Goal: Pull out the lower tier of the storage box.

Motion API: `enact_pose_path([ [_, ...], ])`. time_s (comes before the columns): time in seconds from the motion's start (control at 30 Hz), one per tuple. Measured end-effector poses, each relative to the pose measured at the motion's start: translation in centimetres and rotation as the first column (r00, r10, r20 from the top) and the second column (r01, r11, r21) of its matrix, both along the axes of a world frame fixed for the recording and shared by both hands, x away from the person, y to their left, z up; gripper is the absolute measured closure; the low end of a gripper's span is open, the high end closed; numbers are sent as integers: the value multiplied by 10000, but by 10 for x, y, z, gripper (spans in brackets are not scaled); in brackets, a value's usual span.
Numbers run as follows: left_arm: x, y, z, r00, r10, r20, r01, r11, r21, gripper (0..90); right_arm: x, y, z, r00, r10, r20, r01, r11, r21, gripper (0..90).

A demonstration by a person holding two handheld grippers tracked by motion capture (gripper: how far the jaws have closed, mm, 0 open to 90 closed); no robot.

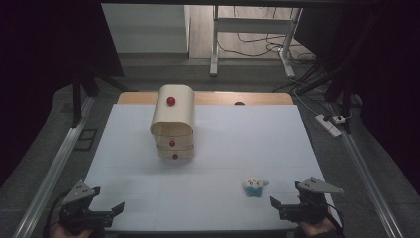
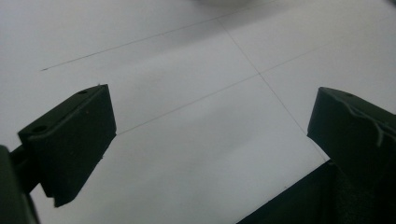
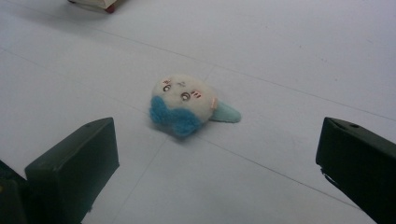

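Covering most of the bench, the white table carries a wooden drawer chest with red knobs toward its far side. Your left gripper hovers at the near left corner, jaws spread wide and empty. Your right gripper does the same at the near right. The small white-and-blue plush toy lies just ahead of it, untouched.

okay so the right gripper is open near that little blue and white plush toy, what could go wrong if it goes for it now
The plush toy is small, soft and rounded, lying flat on the white table; the wide-open right gripper could push it along the smooth surface or pinch only its blue fuzz. Coming in too low, the jaws may scrape the table. The wooden drawer chest stands well clear.
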State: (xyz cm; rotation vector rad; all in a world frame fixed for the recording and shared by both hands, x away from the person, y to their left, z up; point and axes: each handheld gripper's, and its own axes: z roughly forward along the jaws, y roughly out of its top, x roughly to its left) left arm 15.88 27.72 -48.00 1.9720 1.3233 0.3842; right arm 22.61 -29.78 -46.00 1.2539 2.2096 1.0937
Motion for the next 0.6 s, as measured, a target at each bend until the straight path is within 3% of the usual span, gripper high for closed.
enact_pose_path([
  [0.6, 8, -2, -1, 9990, 43, -456, -36, 9999, 143, 0, -1, 1, -1, 9996, 197, -200, -200, 9997, -171, 0],
])
